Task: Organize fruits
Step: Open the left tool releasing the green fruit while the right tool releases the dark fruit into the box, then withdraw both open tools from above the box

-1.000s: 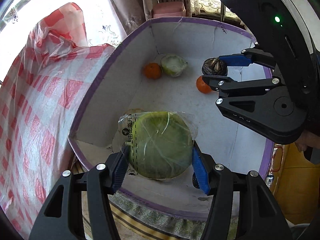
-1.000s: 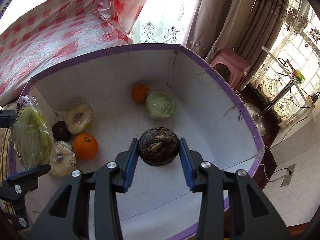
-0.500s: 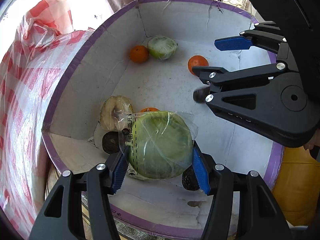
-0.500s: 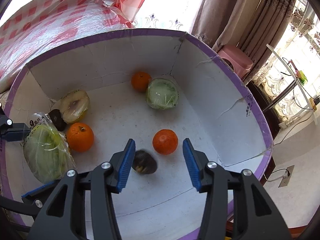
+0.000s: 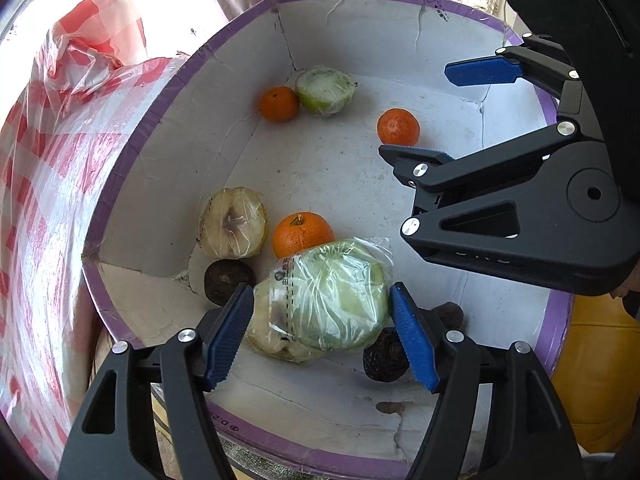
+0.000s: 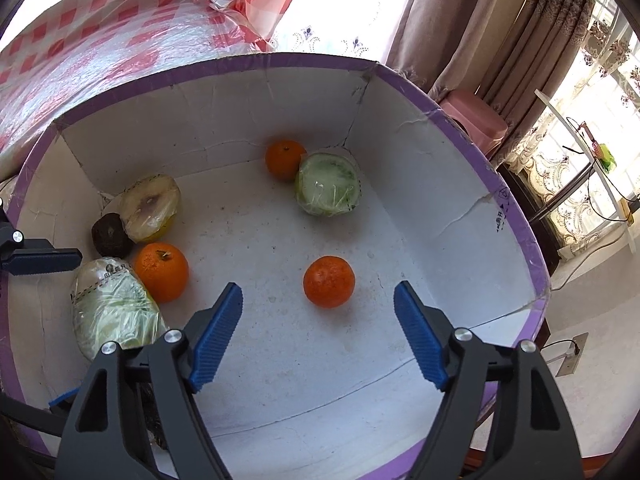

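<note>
Box: the big white cardboard box with the purple rim [image 5: 132,148] fills both views, and every fruit sits on its floor.
Cover: a red-and-white checked plastic sheet [image 5: 44,168] drapes beside the box's left wall.
Right claw: the black right claw with blue pads [image 6: 318,334] is spreading wide with nothing between the pads; it hangs above the box floor near the lone bright orange [image 6: 329,281].
Left claw: the black left claw with blue pads [image 5: 320,336] is opening too, pads just off the plastic-wrapped green melon half [image 5: 340,312], which lies on the floor between them, leaning on a pale wrapped fruit half [image 5: 272,340].
Near cluster: an orange with a stem [image 5: 302,236] touches the green half from behind; a wrapped yellowish cut fruit [image 5: 233,222] and a dark brown round fruit [image 5: 228,280] sit in the left corner.
Dark pair: two more dark wrinkled fruits [image 5: 384,354] lie by the left claw's right pad.
Far corner: a small orange [image 5: 279,103] touches another wrapped green half [image 5: 325,89].
</note>
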Demonstrator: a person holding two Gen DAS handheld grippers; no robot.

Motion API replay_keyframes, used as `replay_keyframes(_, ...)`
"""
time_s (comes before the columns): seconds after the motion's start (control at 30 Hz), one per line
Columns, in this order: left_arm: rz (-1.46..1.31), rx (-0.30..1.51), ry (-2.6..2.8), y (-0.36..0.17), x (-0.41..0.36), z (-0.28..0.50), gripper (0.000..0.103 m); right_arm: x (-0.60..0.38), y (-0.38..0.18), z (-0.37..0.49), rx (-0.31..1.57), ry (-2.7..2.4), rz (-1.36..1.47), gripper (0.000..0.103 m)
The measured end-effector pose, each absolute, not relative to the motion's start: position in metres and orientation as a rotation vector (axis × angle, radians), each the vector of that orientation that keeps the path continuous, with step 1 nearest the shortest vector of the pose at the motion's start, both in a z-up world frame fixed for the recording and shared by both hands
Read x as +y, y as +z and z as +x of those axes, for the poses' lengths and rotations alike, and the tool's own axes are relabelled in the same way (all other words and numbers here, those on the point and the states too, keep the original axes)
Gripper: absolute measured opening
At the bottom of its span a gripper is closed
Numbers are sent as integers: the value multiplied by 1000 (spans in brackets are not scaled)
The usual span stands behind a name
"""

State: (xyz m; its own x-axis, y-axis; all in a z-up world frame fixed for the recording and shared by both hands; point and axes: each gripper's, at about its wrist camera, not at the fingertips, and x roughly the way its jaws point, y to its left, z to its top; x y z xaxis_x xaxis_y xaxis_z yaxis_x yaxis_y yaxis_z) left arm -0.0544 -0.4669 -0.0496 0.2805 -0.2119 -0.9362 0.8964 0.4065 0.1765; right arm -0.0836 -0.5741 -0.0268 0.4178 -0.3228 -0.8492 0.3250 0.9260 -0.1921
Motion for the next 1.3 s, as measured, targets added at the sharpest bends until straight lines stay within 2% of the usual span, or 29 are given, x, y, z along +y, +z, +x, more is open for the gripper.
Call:
replay_keyframes(0.47, 736, 905, -824, -14, -449, -59, 87, -585, -10, -89, 1003, -426, 69, 84)
replay_keyframes(0.93, 564, 930, -765, 19, -413, -58, 88, -583, 33, -100, 868, -440, 141, 87)
replay_keyframes(1.3, 363, 1008, -668, 11, -391, -50, 88, -562, 45, -102, 877, -383, 105, 87)
